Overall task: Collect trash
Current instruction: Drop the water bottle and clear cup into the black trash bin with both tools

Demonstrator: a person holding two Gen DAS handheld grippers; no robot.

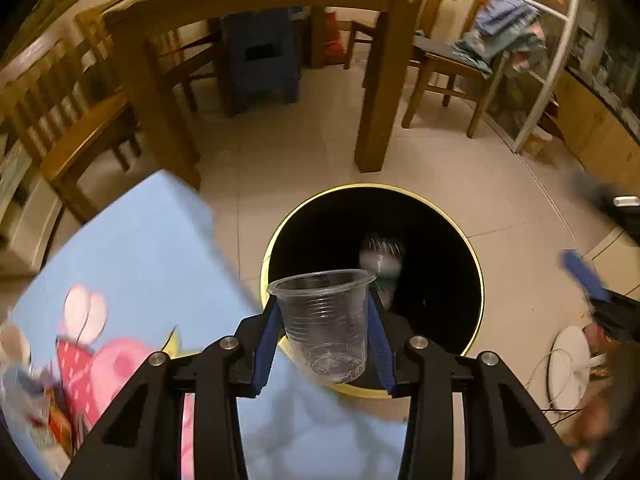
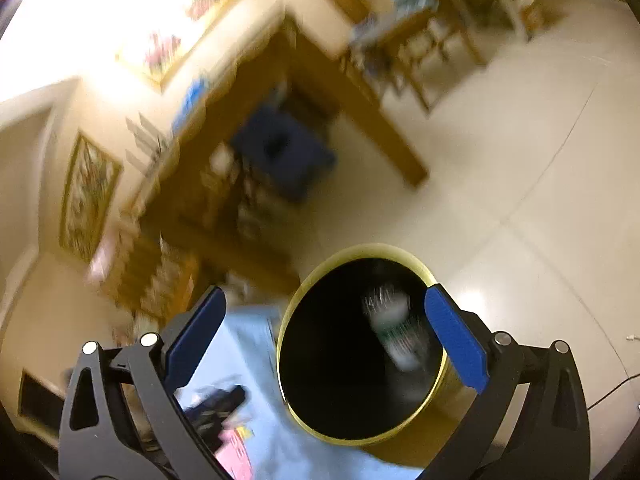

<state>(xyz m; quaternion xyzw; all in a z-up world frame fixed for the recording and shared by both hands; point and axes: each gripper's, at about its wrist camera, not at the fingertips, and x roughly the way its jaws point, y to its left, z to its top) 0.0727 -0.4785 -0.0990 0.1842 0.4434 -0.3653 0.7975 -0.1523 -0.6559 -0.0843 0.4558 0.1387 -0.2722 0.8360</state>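
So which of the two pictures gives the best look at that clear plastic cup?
The left wrist view: the clear plastic cup sits sharp and central, pinched between the left gripper fingers above the black bin. The right wrist view doesn't show it at all.

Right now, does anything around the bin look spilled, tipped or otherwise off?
Nothing spilled. The left gripper holds the clear plastic cup upright above the bin; a blurred bottle is inside the bin. The right gripper is open and holds nothing.
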